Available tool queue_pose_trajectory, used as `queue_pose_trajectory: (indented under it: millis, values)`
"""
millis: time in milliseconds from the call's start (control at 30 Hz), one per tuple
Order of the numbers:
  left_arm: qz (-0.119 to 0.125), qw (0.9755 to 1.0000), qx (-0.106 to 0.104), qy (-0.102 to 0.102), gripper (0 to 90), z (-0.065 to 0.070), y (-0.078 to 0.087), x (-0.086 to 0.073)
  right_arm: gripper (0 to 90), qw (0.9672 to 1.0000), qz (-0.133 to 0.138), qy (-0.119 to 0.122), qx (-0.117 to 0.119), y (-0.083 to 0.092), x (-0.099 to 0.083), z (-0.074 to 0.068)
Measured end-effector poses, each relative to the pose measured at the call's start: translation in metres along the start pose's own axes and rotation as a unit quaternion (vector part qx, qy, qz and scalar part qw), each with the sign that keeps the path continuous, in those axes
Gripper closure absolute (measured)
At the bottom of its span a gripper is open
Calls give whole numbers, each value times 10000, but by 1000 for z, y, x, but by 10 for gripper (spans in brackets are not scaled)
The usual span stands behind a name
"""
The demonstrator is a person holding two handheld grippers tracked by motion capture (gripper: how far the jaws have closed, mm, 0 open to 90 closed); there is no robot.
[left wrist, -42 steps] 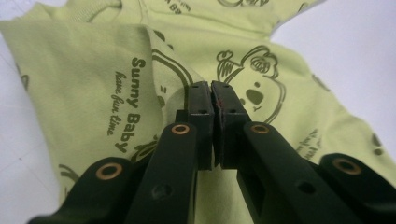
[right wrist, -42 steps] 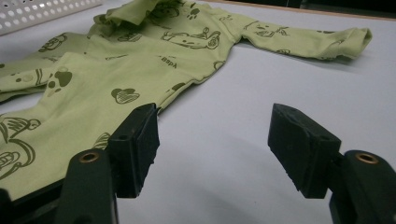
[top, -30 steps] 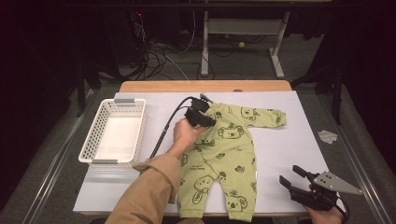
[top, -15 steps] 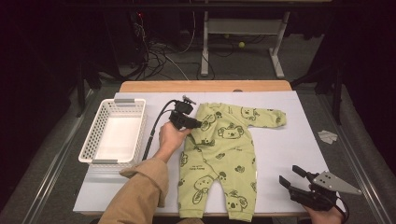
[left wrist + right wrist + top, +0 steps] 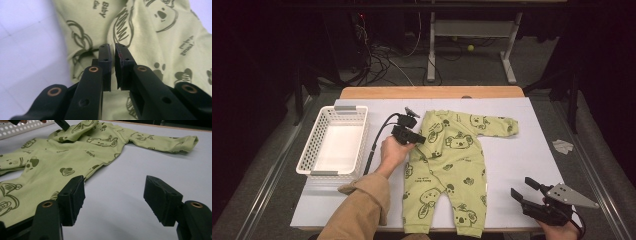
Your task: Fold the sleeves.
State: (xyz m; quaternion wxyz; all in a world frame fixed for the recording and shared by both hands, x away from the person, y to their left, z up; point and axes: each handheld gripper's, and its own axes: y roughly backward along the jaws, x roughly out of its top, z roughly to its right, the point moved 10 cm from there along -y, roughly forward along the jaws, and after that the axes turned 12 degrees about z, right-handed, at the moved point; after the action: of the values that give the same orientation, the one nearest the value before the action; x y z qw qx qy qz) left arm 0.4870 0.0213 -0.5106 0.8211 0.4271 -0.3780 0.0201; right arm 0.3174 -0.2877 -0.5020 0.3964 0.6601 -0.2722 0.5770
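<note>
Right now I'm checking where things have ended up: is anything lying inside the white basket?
No: in the high view the white basket shows its bare bottom, and the green baby romper lies flat on the table beside it.

The high view looks forward and down over the whole table [image 5: 522, 150]. The left gripper view sits very close above the green romper [image 5: 155, 37]; the right gripper view looks low across the table at that same romper [image 5: 82, 152].
</note>
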Motion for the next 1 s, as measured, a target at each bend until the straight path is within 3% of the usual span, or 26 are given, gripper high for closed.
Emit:
queue_pose_trajectory:
  millis: [367, 533, 633, 767, 900, 1000]
  values:
    - [261, 9987, -296, -322, 806, 34, -2, 21, 344, 10000, -14, 10, 8, -1, 0, 0]
    - [238, 9980, -380, -440, 805, 49, -12, 30, 344, 10000, -18, 7, 8, -1, 0, -1]
    - [150, 9976, -311, -593, 803, 55, -20, 32, 343, 10000, -1, -32, -25, -1, 0, 1]
    - [114, 9969, -444, -632, 801, 67, -30, 34, 344, 10000, -10, -14, -6, -1, 0, 0]
    - [90, 9965, -463, -687, 794, 73, -37, 35, 344, 10000, -4, -20, -3, -1, 0, 1]
    - [147, 9965, -381, -725, 760, 70, -36, 37, 345, 10000, -9, -15, -4, 0, 0, 0]
